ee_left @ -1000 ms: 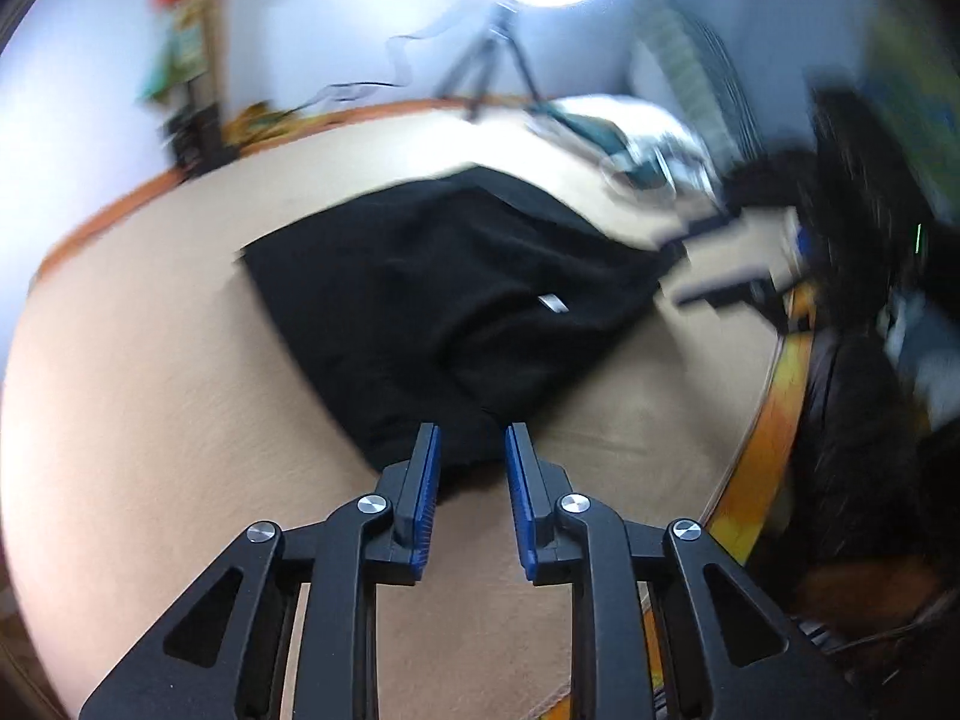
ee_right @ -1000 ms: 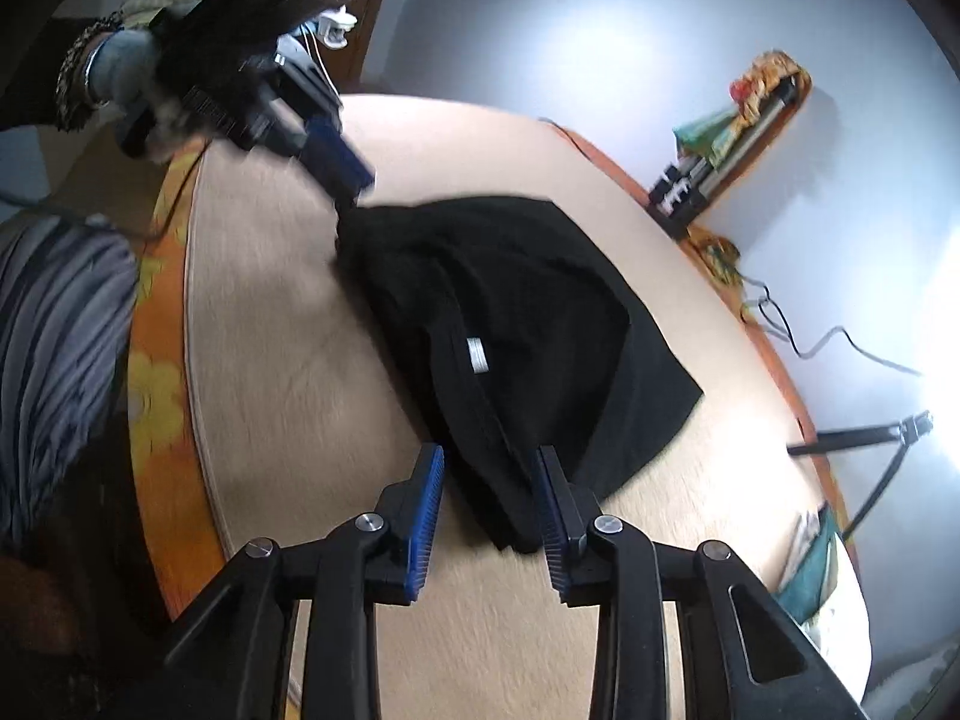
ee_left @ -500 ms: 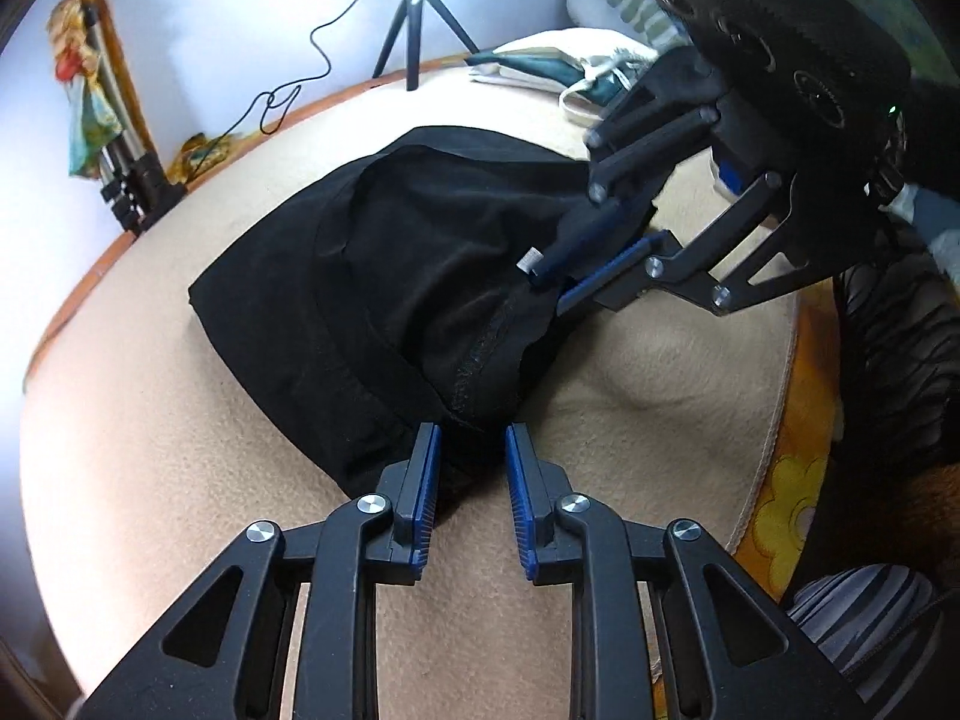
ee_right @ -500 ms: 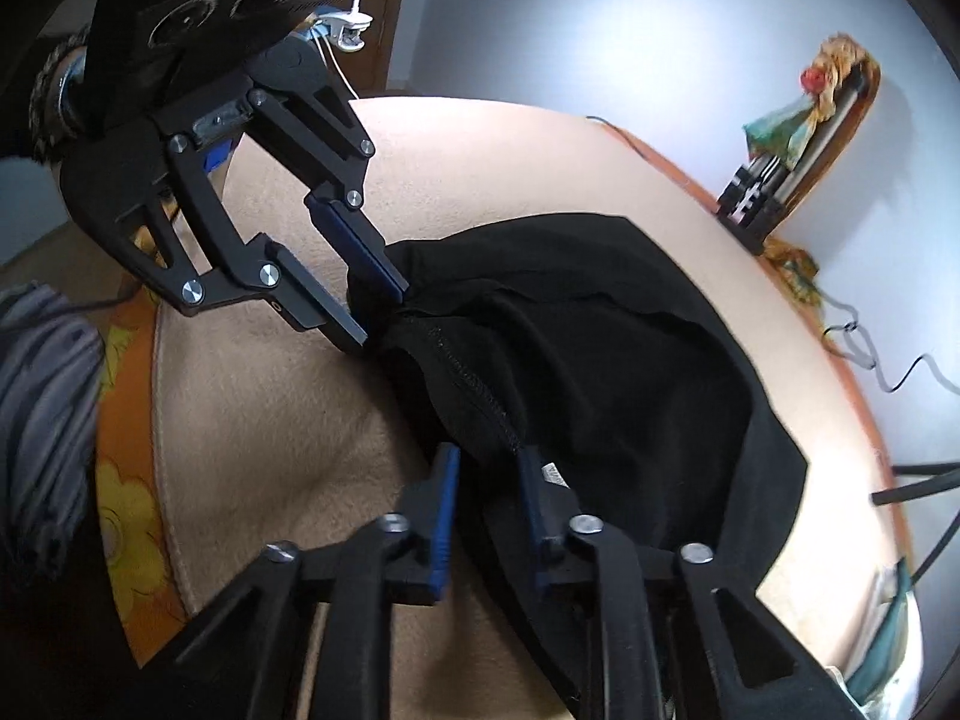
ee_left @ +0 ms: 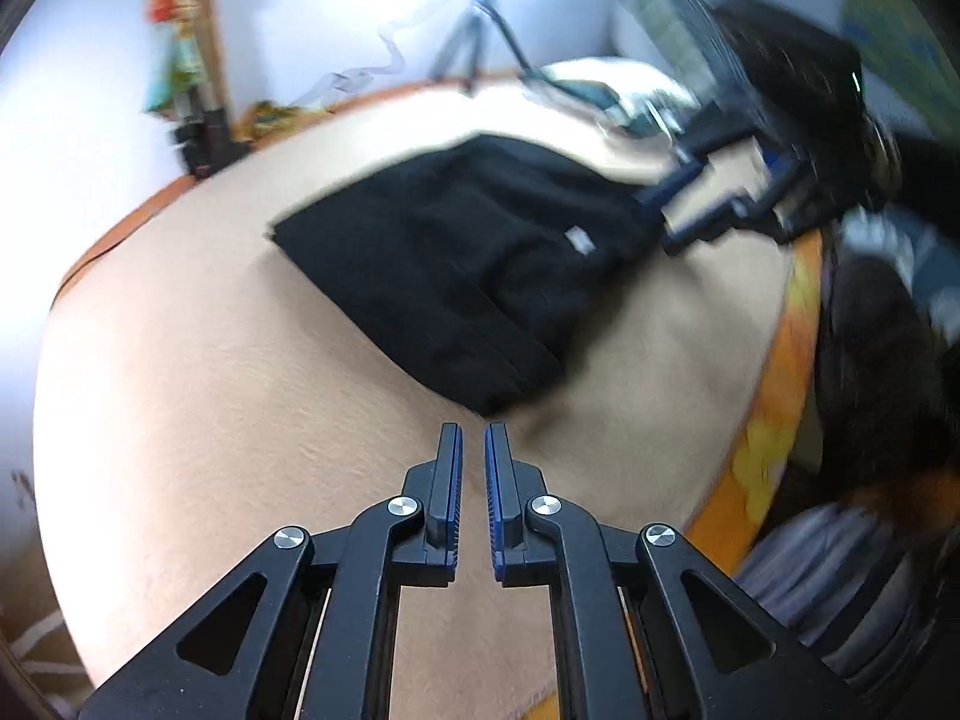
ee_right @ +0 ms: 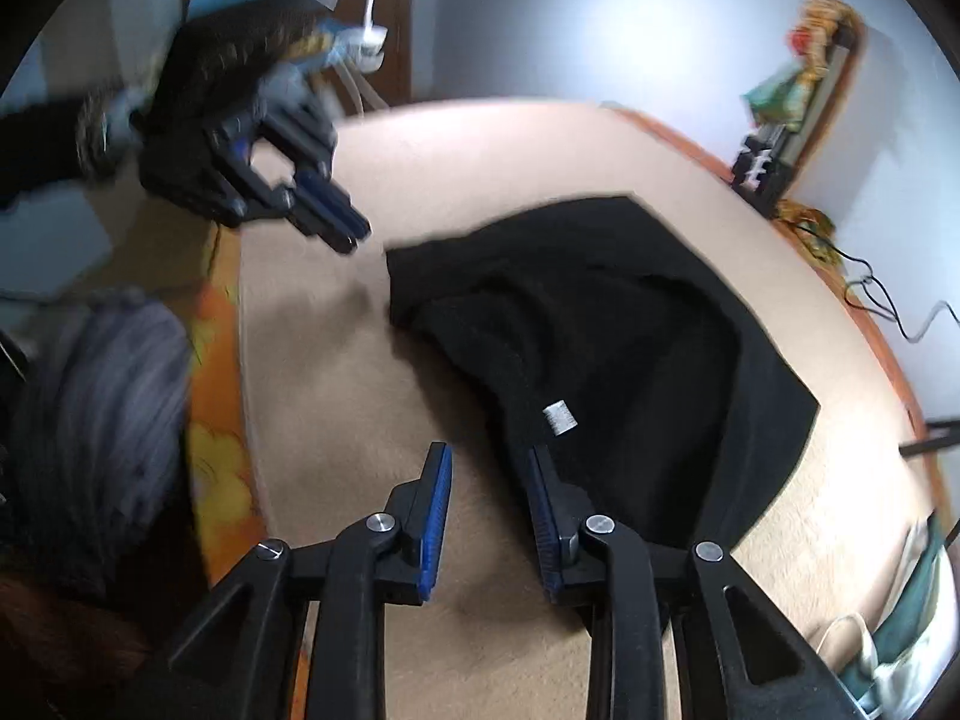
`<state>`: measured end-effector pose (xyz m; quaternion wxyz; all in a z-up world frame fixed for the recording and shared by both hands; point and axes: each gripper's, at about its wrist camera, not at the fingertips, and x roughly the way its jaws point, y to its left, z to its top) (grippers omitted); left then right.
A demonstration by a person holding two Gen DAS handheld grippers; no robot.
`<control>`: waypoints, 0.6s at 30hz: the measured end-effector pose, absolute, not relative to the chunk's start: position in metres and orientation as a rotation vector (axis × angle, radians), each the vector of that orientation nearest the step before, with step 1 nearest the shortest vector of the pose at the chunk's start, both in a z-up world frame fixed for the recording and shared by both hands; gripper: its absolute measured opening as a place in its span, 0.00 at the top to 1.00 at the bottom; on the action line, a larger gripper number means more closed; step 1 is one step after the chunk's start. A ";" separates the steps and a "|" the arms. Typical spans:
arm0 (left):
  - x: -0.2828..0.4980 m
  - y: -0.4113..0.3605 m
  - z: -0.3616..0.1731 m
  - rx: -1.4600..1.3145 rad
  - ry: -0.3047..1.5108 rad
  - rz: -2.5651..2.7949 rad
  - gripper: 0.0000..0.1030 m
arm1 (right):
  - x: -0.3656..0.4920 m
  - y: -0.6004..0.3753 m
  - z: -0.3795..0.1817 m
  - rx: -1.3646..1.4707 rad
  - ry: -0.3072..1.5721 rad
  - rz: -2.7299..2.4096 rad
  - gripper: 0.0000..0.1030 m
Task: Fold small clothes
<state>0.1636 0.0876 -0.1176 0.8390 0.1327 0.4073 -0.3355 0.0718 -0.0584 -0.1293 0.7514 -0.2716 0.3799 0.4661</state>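
Garment [ee_right: 606,348], black and half-folded, lies mid-bed near the orange edge. Left gripper [ee_left: 473,441] is pinched closed on nothing; right gripper [ee_right: 489,468] jaws are opening, empty, one resting on cloth: dragging could undo the fold.

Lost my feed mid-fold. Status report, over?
Left gripper shut, empty, just short of the black fabric garment. Right gripper opening, nothing between its pads, at the garment's edge. Garment lies bunched on the beige padded surface. Nothing in the way.
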 end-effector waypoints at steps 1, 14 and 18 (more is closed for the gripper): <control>0.169 0.088 -0.114 0.246 0.851 -0.706 0.94 | 0.078 -0.062 -0.126 -0.553 0.826 0.992 0.75; 0.199 0.004 -0.139 0.264 0.973 -0.909 0.94 | 0.085 -0.058 -0.161 -0.579 0.942 0.930 0.79; 0.181 0.025 -0.134 0.263 1.006 -0.891 0.93 | 0.094 -0.097 -0.145 -0.466 0.965 0.925 0.73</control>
